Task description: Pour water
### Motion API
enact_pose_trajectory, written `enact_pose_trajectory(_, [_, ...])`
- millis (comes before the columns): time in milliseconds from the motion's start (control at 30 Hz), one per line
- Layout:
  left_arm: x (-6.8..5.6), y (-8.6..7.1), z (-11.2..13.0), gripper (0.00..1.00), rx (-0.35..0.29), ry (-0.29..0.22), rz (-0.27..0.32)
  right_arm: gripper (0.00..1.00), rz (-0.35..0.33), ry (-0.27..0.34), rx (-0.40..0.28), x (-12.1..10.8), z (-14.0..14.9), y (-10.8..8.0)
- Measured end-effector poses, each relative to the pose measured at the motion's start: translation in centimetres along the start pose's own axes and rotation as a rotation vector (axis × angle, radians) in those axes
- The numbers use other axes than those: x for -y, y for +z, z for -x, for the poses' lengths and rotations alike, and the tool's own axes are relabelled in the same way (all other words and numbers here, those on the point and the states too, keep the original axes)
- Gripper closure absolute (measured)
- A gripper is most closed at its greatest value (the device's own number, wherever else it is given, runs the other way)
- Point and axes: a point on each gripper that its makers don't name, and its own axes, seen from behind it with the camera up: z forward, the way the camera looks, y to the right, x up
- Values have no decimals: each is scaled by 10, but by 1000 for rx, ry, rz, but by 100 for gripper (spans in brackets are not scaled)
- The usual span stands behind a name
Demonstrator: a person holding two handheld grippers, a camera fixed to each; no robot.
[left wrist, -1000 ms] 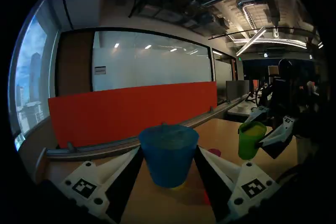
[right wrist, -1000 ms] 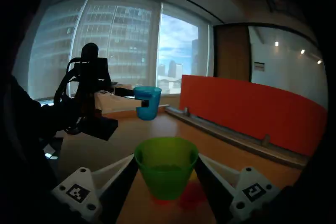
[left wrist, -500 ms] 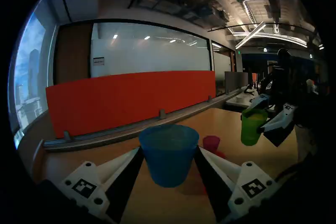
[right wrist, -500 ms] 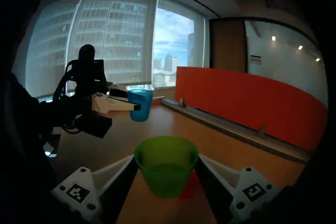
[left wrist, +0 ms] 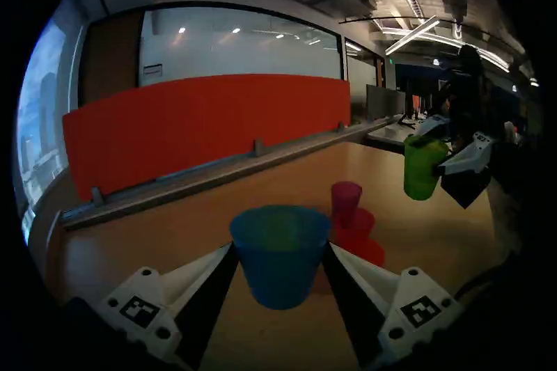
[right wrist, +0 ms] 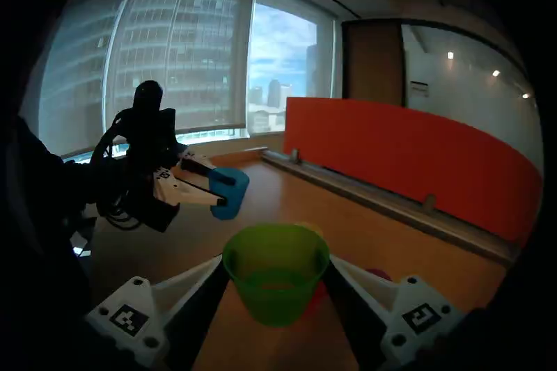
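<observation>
Tipped forward and down within the last second, the left gripper view now takes in much more of the table (left wrist: 160,232), where before it faced mostly the orange divider (left wrist: 209,120) and the ceiling. The left gripper (left wrist: 280,251) has its fingers clamped on the blue cup (left wrist: 280,273). The right gripper view shows that cup lowered and leaning well off upright. The right gripper (right wrist: 276,268) has barely shifted: its fingers grip the green cup (right wrist: 276,298), upright above the table with water low inside. A pink cup (left wrist: 345,197) stands ahead of the blue one, with red pieces (left wrist: 356,226) touching it. No stream is visible. The lean suggests a pour is starting, probably toward the pink cup.
</observation>
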Motion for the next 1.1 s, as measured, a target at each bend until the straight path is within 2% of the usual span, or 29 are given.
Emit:
enact_pose_trajectory(433, [-7, 18, 44, 16, 194, 28, 58, 10, 9, 17, 22, -9, 15, 2])
enact_pose_trajectory(700, [-6, 26, 64, 16, 277, 33, 85, 9, 9, 25, 34, -12, 20, 3])
enact_pose_trajectory(1100, [-12, 38, 87, 16, 391, 66, 134, 9, 17, 36, 71, -17, 34, 5])
